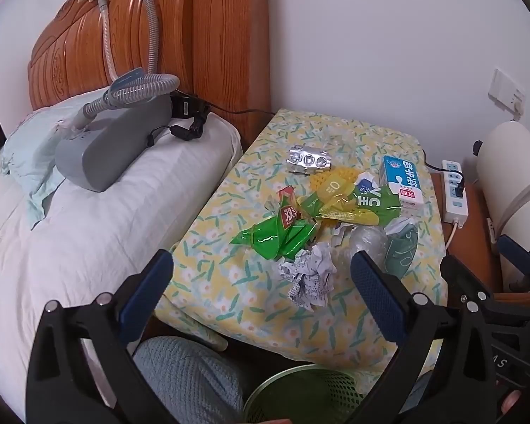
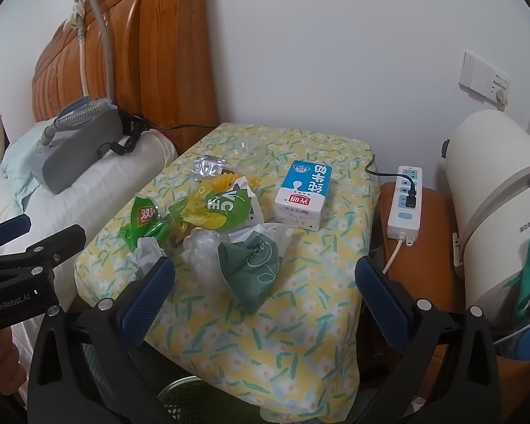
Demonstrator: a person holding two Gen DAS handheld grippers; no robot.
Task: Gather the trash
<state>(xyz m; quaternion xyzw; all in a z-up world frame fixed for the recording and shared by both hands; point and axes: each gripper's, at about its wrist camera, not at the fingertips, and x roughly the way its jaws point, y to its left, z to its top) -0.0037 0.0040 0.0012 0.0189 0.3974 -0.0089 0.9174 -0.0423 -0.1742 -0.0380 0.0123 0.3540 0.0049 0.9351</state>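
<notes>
Trash lies on a table with a yellow floral cloth: a crumpled paper ball, green snack wrappers, a yellow-green wrapper, a foil blister pack, a blue-white milk carton, a dark green bag and clear plastic. A green mesh bin stands below the table's front edge. My left gripper is open and empty, near the paper ball. My right gripper is open and empty, near the green bag.
A bed with a white pillow and a grey machine with hoses lies to the left, against a wooden headboard. A power strip and a white appliance stand to the right.
</notes>
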